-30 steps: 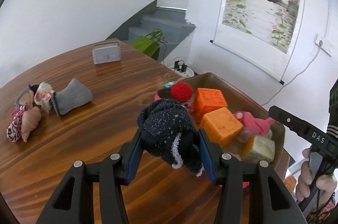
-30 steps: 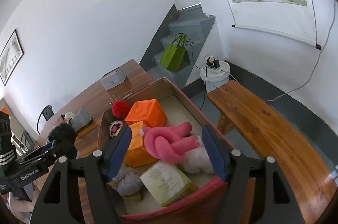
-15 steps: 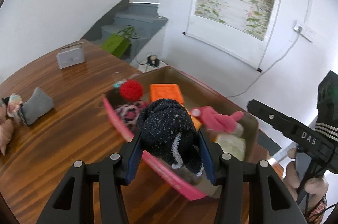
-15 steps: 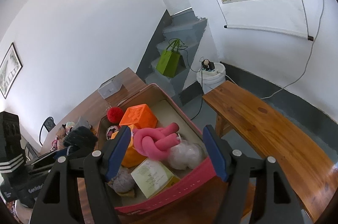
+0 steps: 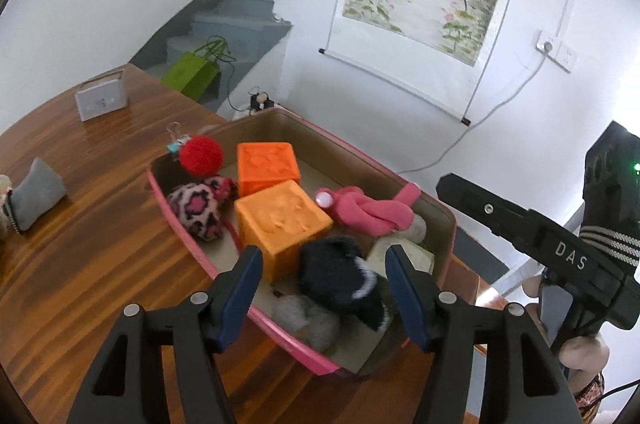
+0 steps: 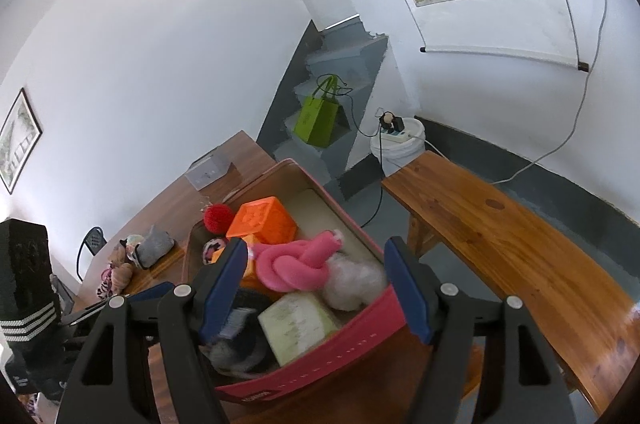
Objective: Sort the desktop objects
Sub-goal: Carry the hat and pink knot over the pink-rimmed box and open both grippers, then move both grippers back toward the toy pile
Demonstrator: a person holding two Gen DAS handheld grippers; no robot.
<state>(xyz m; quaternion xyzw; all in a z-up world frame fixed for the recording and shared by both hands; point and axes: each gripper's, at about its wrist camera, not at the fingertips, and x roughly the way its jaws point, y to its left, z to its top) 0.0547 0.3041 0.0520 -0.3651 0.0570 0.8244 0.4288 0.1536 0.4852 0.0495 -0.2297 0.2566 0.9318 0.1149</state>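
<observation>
A pink-rimmed box [image 5: 188, 224] on the wooden table [image 5: 80, 264] holds two orange cubes [image 5: 280, 220], a red pompom [image 5: 200, 156], a pink knotted toy [image 5: 368, 212] and a leopard-print sock ball [image 5: 196, 208]. My left gripper [image 5: 324, 292] is open above the box's near end. A dark navy sock ball [image 5: 340, 280] lies blurred in the box between its fingers, free of them. My right gripper [image 6: 316, 288] is open and empty over the box [image 6: 360, 328] from the other side. A grey sock [image 5: 32, 192] and other sock bundles [image 6: 120, 264] lie on the table.
A small white box [image 5: 100, 100] stands at the table's far side. A wooden bench [image 6: 520, 256] runs beside the table. A green bag [image 6: 320, 120] sits on grey stairs, next to a white bucket [image 6: 400, 144]. The right gripper's body [image 5: 560, 252] is at the left wrist view's right.
My left gripper carried the dark sock ball from over the table to above the box, then opened; the ball dropped into the box. My right gripper stayed open, tilting slightly.
</observation>
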